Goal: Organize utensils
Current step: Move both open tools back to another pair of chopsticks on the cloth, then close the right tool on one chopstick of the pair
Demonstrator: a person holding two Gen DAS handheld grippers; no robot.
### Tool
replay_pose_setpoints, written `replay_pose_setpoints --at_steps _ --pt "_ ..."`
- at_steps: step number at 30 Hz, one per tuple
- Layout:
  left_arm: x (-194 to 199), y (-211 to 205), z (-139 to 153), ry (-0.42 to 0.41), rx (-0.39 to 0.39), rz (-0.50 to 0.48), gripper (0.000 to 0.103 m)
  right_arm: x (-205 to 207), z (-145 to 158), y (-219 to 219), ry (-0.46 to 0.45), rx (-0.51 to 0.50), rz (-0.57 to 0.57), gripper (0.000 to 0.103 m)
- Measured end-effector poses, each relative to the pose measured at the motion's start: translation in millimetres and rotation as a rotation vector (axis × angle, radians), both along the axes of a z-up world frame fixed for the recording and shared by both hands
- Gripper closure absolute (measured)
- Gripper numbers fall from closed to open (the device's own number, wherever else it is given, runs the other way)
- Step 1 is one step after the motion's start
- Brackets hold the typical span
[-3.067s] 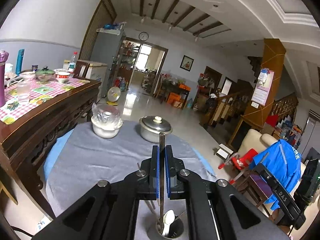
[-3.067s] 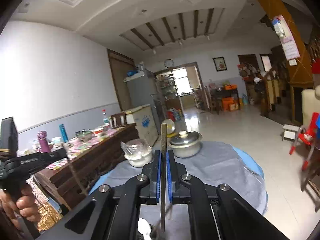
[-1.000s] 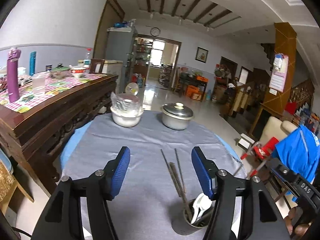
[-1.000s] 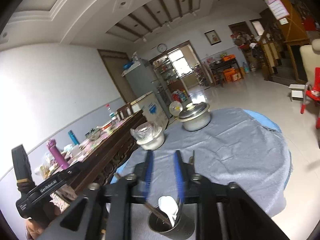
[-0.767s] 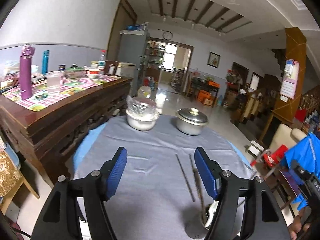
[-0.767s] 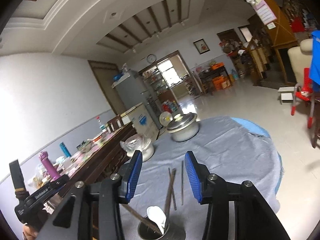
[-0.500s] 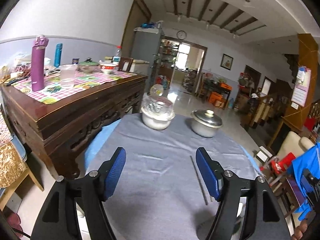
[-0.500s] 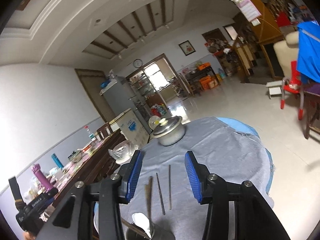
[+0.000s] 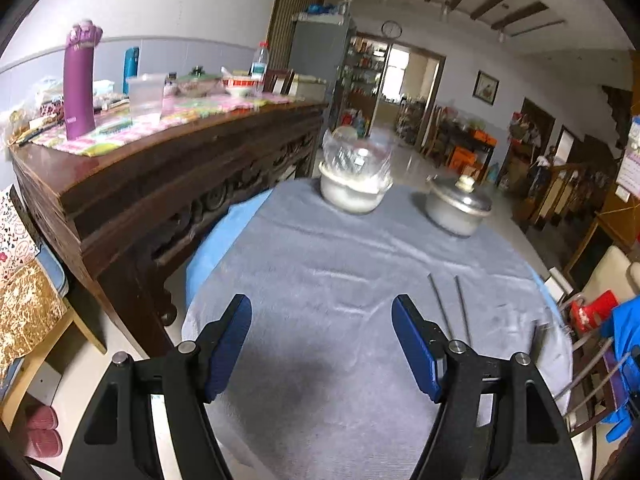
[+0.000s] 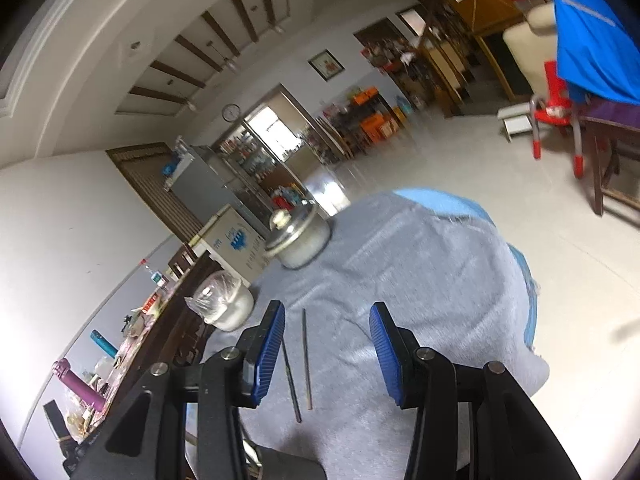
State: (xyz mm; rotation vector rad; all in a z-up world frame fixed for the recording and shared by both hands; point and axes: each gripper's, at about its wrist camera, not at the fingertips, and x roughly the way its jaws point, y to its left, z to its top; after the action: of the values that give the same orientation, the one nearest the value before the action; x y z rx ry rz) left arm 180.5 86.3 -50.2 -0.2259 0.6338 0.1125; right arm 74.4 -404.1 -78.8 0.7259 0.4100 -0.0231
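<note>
Chopsticks (image 9: pixel 450 305) are lying flat as a loose pair on the grey cloth (image 9: pixel 340 280) that is covering the round table, and every place here is given from them. In the left wrist view they are resting just beyond the right finger of the left gripper (image 9: pixel 322 346), whose blue-padded fingers are standing spread wide with only bare cloth between them; those jaws have just been opening, though not in the last moment. In the right wrist view the same chopsticks (image 10: pixel 302 360) are sitting just inside the left finger of the right gripper (image 10: pixel 327 354), one stick partly hidden behind it, and the pads are touching neither; these fingers too are spread, having just been opening. Far beyond the chopsticks a covered white bowl (image 9: pixel 354 184) and a lidded pot (image 9: pixel 456 208) are standing near the cloth's far edge, well apart from them. A broad stretch of cloth is lying open between the sticks and those dishes. To the left of the chopsticks, past the cloth's edge and a strip of blue underlay, a dark wooden sideboard (image 9: pixel 168 184) is running close alongside the table. To their right the cloth is dropping off toward open floor and a red chair (image 10: pixel 554 116).
</note>
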Motion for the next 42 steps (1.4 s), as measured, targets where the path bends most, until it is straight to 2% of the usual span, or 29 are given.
replay_pose_setpoints --at_steps 8,13,22,26,33,36,42 --pt "36.9 -3.1 -47.6 0.142 0.023 -0.003 0.030 45.4 -44.9 -16.9 0.118 0.073 0.038 0.056" --pt "63.6 -11.0 -67.8 0.206 0.029 -0.020 0.030 81.1 -65.2 -16.5 0.187 0.070 0.089 0.056" --pt "119.3 -38.5 -77.9 0.284 0.057 -0.096 0.030 180.6 -77.4 15.3 0.358 -0.060 0.316 0.056" --pt "139.3 -43.9 -84.9 0.337 0.039 -0.135 0.030 230.0 -83.6 35.5 0.428 -0.100 0.411 0.056" --pt "159.4 -41.4 -89.6 0.393 0.022 -0.177 0.030 312.3 -97.7 102.1 0.543 -0.215 0.583 0.056" --pt "168.1 -39.4 -89.8 0.410 0.018 -0.194 0.030 336.6 -102.9 126.6 0.580 -0.270 0.610 0.056" --pt "191.3 -47.2 -86.8 0.443 0.008 -0.248 0.030 370.3 -113.0 152.7 0.677 -0.383 0.576 0.056"
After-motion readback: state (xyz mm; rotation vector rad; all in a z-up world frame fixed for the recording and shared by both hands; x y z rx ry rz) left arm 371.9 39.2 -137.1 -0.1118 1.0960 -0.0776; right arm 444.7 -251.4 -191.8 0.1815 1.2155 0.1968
